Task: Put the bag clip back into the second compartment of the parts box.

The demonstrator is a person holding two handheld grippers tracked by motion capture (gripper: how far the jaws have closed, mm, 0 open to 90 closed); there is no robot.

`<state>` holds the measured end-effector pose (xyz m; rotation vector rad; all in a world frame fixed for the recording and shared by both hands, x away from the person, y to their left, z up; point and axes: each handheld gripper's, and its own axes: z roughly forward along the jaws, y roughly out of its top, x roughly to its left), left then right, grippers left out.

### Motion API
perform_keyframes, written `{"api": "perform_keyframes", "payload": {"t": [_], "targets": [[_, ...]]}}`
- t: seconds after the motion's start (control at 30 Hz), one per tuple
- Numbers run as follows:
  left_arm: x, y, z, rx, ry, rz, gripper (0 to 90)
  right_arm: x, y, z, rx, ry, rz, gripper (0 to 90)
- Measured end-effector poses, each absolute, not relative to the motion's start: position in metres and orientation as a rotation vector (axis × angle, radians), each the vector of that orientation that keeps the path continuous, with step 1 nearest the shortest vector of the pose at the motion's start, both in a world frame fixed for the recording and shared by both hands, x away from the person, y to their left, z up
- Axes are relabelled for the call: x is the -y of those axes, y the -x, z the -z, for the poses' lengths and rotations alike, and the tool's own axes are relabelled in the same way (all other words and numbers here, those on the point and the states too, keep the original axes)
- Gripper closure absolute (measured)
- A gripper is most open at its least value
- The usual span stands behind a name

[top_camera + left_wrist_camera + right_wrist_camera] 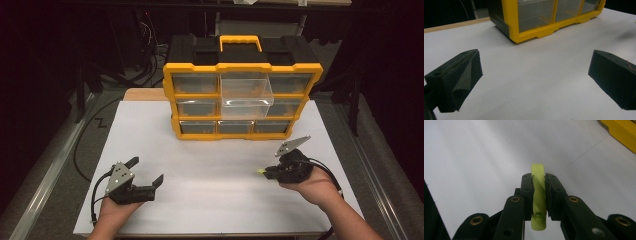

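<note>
A yellow and black drawer organiser stands at the back of the white table; its top middle clear drawer is pulled out. My right gripper at the right front is shut on a small yellow-green flat piece, whose tip pokes out toward the left. In the right gripper view the piece stands on edge between the two pads, held a little above the table. My left gripper rests at the left front with its jaws wide open and nothing between them. The organiser's lower left corner shows in the left gripper view.
The organiser has three rows of clear drawers; the others are closed. Bare white table lies between the two grippers and the organiser. A wooden board edge shows behind the table at left. Cables and metal rails run along the dark floor on both sides.
</note>
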<state>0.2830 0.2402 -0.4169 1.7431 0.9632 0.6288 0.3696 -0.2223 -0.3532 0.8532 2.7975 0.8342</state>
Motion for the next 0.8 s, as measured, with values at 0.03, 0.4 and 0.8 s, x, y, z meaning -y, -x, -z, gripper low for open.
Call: {"api": "perform_keyframes", "payload": {"t": [0.03, 0.4, 0.8], "targets": [[-0.24, -0.283, 0.417, -0.962, -1.742, -0.628, 0.4, 0.222, -0.37, 0.353, -2.798, -0.853, -0.834, 79.1], [-0.238, -0.281, 0.416, -0.929, -1.745, -0.62, 0.4, 0.224, -0.369, 0.329, -2.879, -0.81, -0.771, 79.2], [-0.237, -0.281, 0.416, -0.921, -1.749, -0.62, 0.4, 0.225, -0.367, 0.299, -2.939, -0.767, -0.743, 79.1]]}}
